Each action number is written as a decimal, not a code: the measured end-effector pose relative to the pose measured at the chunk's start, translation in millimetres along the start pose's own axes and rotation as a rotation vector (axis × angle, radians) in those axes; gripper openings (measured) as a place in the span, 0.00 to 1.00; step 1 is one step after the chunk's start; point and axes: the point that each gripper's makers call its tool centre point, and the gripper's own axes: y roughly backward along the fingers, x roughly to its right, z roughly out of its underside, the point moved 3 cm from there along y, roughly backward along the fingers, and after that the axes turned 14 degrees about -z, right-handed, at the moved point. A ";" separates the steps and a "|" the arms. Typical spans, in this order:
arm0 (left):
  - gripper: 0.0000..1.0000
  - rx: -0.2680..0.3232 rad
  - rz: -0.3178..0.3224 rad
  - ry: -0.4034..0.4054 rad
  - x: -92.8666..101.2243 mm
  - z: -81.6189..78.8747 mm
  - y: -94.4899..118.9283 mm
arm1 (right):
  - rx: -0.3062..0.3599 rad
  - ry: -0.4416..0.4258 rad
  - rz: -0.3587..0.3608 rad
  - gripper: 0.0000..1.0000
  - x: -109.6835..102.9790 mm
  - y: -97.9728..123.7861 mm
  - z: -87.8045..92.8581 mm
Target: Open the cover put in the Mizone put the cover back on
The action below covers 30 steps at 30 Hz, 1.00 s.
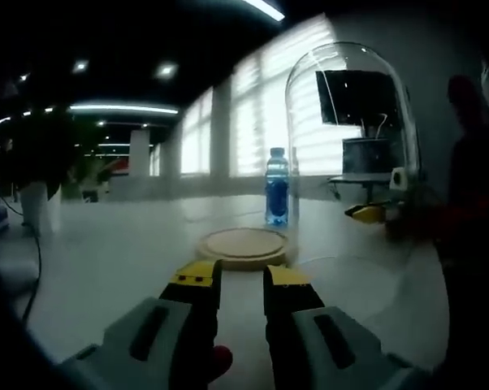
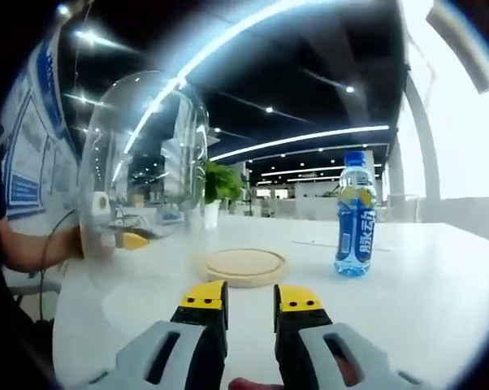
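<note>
The left gripper (image 1: 243,280) is hovering low over the white bench (image 1: 106,260). Its yellow-tipped jaws are standing slightly apart with nothing between them, and they are pointing at the round wooden base (image 1: 243,244) lying bare out on the middle of the bench. The right gripper (image 2: 251,296) is doing the same from another side, its jaws narrowly parted and gripping nothing.

The Mizone bottle (image 1: 277,187) is standing upright on the bench just beyond the base, near it but not on it. Its blue cap is on and its blue label is facing the right gripper view. In that view the bottle is standing to the right of the base.

The glass cover (image 1: 350,130) is off the base and sitting well to one side, towards the bench edge. In the right gripper view it is leaning a little. I cannot tell whether its rim is touching the bench or hanging just above it. Another yellow-tipped gripper (image 2: 123,240) is reaching in at the cover's lower rim, with a person's forearm (image 2: 41,248) behind it. I cannot make out whether that one is clamping the glass.

A dark monitor (image 1: 358,97) is showing through the glass. Bright blinds (image 1: 269,106) are glowing behind the bottle, and a green plant (image 2: 220,183) is standing beyond the far edge.
</note>
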 end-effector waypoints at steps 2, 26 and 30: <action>0.15 0.000 0.002 -0.014 1.6 0.5 0.1 | -0.005 0.010 -0.005 0.16 -1.3 -0.2 0.2; 0.15 0.007 0.025 0.013 3.3 -1.9 2.2 | 0.051 -0.036 -0.014 0.16 2.1 1.4 -9.7; 0.15 0.007 0.027 0.015 4.0 -2.0 2.4 | 0.041 -0.013 0.039 0.16 9.5 0.5 -18.0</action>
